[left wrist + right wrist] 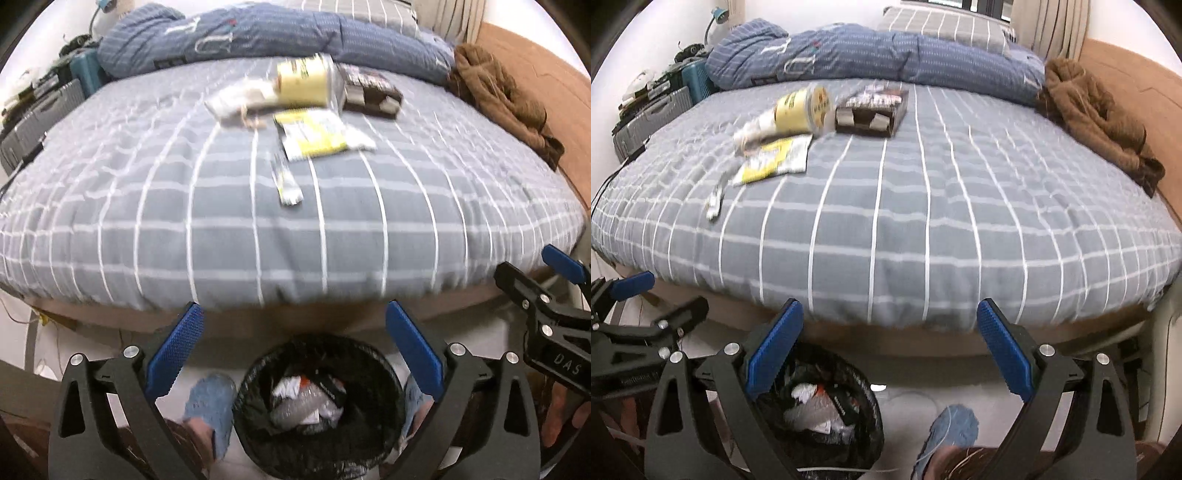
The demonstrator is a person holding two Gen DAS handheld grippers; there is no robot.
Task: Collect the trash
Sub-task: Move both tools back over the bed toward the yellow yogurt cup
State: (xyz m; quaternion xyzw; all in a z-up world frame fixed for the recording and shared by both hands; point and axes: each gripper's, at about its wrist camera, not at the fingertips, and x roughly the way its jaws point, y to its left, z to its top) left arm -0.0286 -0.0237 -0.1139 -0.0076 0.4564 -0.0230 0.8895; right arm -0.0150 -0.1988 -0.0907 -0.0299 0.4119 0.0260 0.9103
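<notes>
Black-lined bin, crumpled wrappers inside

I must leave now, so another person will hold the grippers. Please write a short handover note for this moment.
Left gripper: open, holds nothing, above the trash bin on the floor at the foot of the bed.
Right gripper: open, holds nothing, to the right of the bin.
Done: the bin already has some crumpled trash in it.
Left, all on the bedspread: yellow-label cup on its side, dark box, yellow flat packet, small wrapper, white wrapper next to the cup.
</notes>
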